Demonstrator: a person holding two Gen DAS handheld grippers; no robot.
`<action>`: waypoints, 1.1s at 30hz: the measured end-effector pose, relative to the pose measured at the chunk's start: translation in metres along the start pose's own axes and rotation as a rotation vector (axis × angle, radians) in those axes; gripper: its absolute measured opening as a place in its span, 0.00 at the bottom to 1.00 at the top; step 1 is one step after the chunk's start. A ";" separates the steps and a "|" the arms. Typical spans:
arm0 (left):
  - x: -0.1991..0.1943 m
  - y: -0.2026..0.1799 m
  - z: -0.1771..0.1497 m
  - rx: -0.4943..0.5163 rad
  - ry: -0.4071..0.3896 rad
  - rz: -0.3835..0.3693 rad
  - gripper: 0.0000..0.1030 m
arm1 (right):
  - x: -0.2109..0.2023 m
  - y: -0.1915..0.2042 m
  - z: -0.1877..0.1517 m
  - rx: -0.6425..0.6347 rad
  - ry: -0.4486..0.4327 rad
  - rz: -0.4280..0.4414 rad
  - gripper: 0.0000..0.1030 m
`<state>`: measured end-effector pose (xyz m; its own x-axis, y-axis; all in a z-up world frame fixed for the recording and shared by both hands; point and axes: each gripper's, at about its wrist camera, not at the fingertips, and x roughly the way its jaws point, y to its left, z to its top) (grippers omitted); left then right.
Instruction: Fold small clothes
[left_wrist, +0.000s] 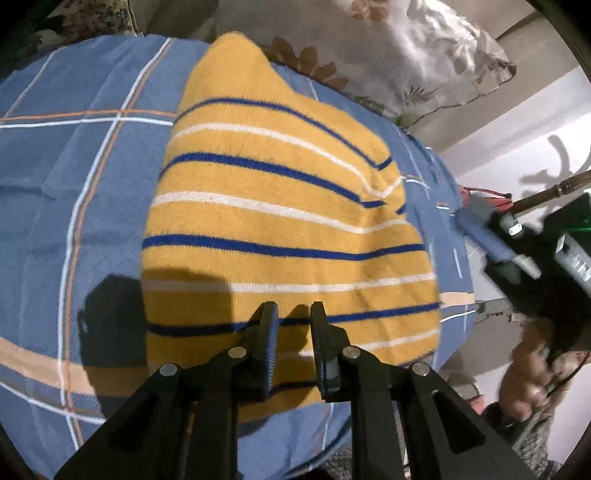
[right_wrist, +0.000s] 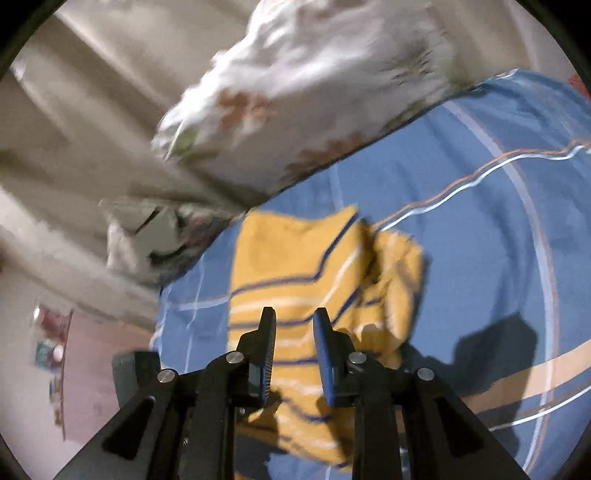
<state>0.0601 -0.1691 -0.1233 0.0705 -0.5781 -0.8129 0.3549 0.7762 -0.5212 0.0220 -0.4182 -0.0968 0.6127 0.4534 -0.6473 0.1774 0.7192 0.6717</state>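
Note:
A small yellow knit sweater (left_wrist: 280, 206) with blue and white stripes lies folded on a blue plaid bedsheet (left_wrist: 74, 177). My left gripper (left_wrist: 293, 310) hovers over its near edge, jaws a little apart and holding nothing. In the right wrist view the same sweater (right_wrist: 306, 273) lies below my right gripper (right_wrist: 294, 315), whose jaws are also apart and empty. The right gripper also shows in the left wrist view (left_wrist: 480, 229) at the bed's right edge, blurred.
A floral pillow (left_wrist: 424, 59) lies at the head of the bed; it also shows in the right wrist view (right_wrist: 295, 96). The bed edge drops off at the right (left_wrist: 461, 295). A wooden pole (left_wrist: 554, 188) stands beyond it. The sheet in the right view (right_wrist: 480, 240) spreads rightward.

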 end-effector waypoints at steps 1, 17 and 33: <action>-0.008 -0.001 -0.001 0.007 -0.015 0.002 0.16 | 0.012 0.001 -0.004 -0.009 0.032 -0.003 0.23; -0.030 0.063 0.074 -0.056 -0.135 0.072 0.47 | 0.022 -0.067 0.009 0.098 -0.038 -0.111 0.82; 0.004 0.071 0.092 -0.091 -0.019 -0.281 0.41 | 0.104 -0.031 0.015 0.090 0.118 -0.045 0.44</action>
<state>0.1709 -0.1390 -0.1395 -0.0012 -0.7776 -0.6287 0.2775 0.6038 -0.7473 0.0917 -0.4007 -0.1799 0.5086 0.4844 -0.7119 0.2744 0.6924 0.6672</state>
